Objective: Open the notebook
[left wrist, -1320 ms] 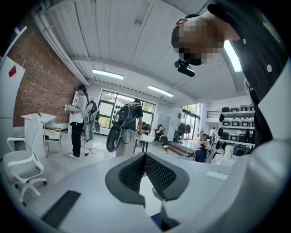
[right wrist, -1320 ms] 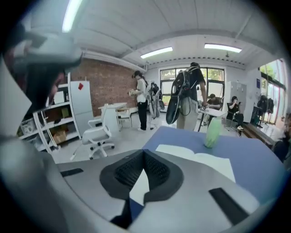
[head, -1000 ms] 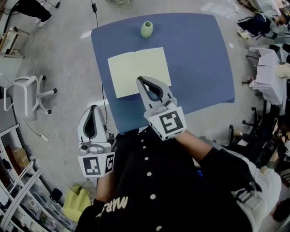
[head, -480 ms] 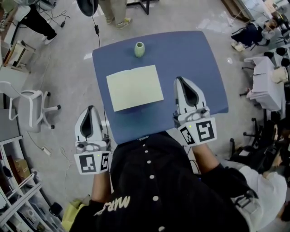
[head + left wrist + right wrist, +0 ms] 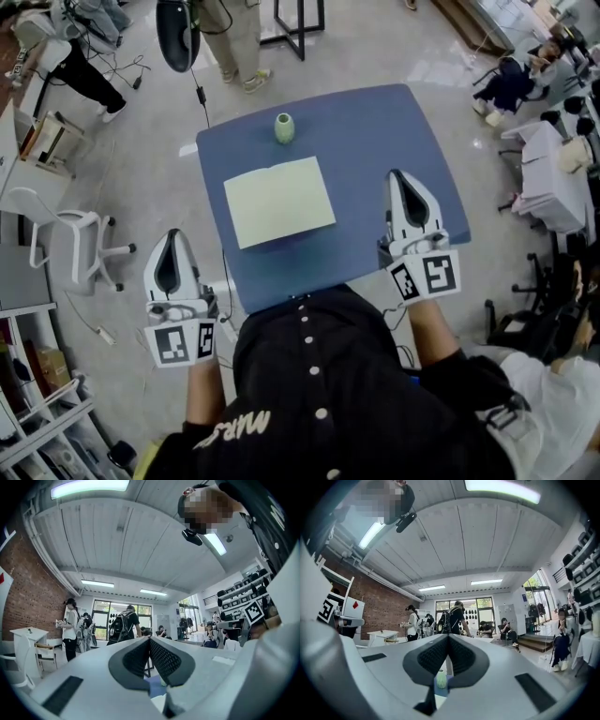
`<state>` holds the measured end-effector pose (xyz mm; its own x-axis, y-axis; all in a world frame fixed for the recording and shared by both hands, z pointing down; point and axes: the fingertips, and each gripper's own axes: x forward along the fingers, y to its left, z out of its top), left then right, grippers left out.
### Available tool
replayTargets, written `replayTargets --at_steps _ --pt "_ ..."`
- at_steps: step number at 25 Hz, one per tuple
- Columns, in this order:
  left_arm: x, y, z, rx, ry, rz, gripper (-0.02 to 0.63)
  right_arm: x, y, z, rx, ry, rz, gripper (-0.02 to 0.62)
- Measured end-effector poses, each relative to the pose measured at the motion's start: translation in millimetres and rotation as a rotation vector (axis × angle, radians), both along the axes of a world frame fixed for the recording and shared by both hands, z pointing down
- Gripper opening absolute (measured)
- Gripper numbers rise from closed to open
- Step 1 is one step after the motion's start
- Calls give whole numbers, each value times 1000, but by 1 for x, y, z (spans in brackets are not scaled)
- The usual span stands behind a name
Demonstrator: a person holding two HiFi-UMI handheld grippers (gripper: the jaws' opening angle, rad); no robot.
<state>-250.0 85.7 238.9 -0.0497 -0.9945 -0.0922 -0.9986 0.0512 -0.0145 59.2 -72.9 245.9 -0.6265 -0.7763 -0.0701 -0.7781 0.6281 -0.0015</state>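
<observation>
White chair [image 5: 67, 246] at far left on the floor [image 5: 141, 169]. Next, my left gripper [image 5: 171, 240] hangs off the table's left edge, over the floor, not over the tabletop. Pads are pressed together w/ nothing between them; its own view shows the same, left gripper [image 5: 150, 640] closed tip to tip & empty, pointing level across the room at ppl standing by the windows. Blue table [image 5: 375, 131] sits in front of me. Notebook [image 5: 279, 202] lies flat on it, pale yellow face up, a bit left of centre, turned slightly askew to the table edges, touched by neither gripper. Past its far edge, well apart from it, stands a small green vase [image 5: 284, 127], upright. Right of the notebook, w/ a strip of bare blue between, my right gripper [image 5: 399, 178] is above the table's near-right part, tip pointing away from me. Its jaws are fully together too, gripping nothing; in its own view the right gripper [image 5: 448, 636] shows pads meeting, w/ the vase [image 5: 441, 679] peeking out below them.
</observation>
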Motion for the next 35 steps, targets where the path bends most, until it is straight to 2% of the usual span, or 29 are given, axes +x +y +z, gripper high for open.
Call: replayTargets --at_steps 9,35 --pt "-3 10 -7 -4 -20 -31 3 17 4 0 2 5 21 3" --pt "-8 10 -2 -3 -6 -23 3 -7 6 6 -5 19 6 3"
